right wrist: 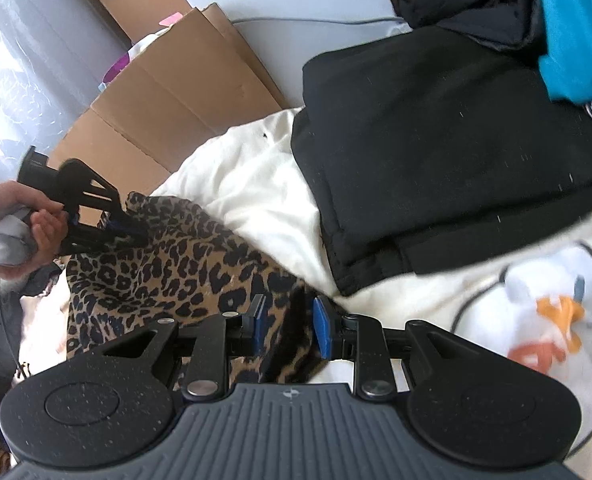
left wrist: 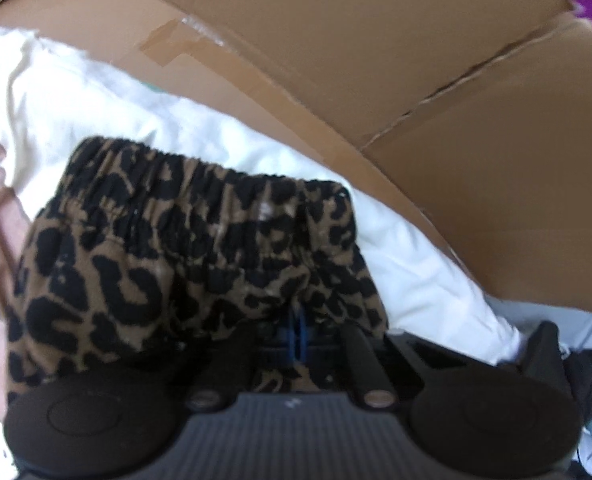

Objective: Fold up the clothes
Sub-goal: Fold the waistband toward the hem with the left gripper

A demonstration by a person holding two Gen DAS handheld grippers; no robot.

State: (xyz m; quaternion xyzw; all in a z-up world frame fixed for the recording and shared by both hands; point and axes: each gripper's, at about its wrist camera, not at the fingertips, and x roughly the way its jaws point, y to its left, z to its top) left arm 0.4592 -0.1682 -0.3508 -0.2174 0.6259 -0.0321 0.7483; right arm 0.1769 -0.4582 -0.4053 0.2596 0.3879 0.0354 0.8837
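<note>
Two grippers hold leopard-print shorts [right wrist: 168, 264] over a white cloth [right wrist: 256, 200]: left gripper [left wrist: 297, 334] pinched shut, right gripper [right wrist: 290, 330] narrowly clamped on fabric. Mid-fold; next, likely laying one half over the other.

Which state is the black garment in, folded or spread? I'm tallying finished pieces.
Folded: the black garment lies as a flat, squared stack on the white bedding, its layered edges showing along the lower side.
</note>
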